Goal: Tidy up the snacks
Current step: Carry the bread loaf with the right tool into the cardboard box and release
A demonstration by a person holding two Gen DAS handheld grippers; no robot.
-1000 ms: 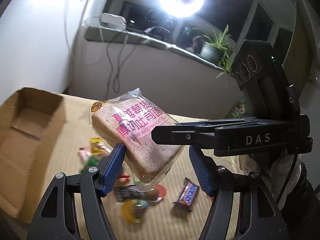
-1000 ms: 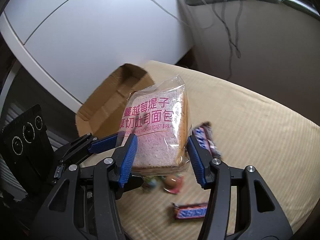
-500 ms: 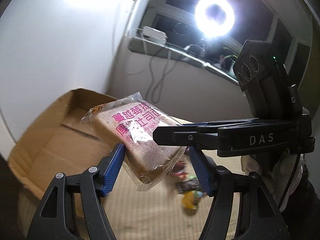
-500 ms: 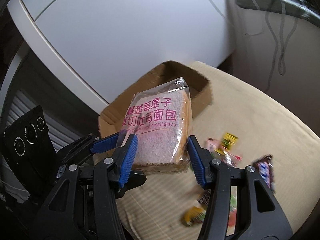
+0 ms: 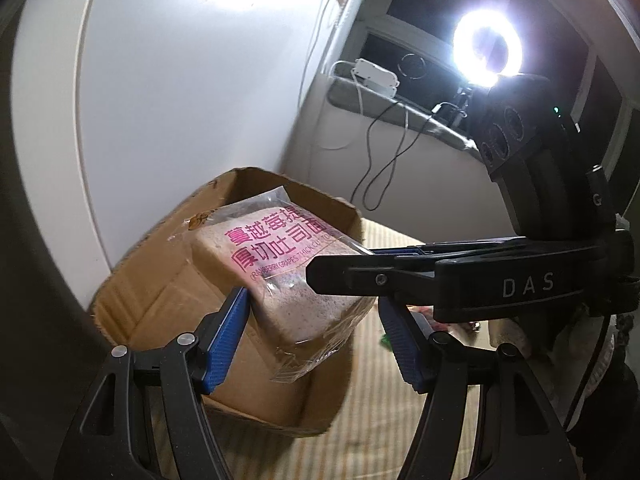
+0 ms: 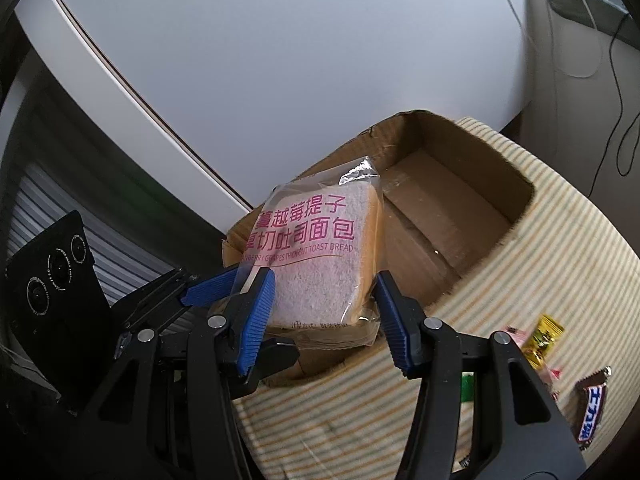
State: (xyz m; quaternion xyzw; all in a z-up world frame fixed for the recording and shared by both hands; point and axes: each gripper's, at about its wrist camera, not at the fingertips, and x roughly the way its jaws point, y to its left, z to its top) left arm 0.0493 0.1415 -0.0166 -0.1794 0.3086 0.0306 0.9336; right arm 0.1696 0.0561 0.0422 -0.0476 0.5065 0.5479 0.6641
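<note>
You are holding the bagged toast bread (image 6: 316, 256) above the open cardboard box (image 6: 452, 216) on the striped worktop (image 6: 560, 264). The right tongs (image 6: 322, 316) are pinching its sides; the left tongs (image 5: 316, 336) are gripping its lower edge.

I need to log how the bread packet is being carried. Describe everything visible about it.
The bread packet is a thick pale slice sealed in clear crinkly plastic with pink Chinese print and "THICK CUT TOAST BREAD". It hangs tilted above the open cardboard box, clear of the striped cloth. Both the left gripper and the right gripper clamp its lower part; nothing else touches it.
</note>
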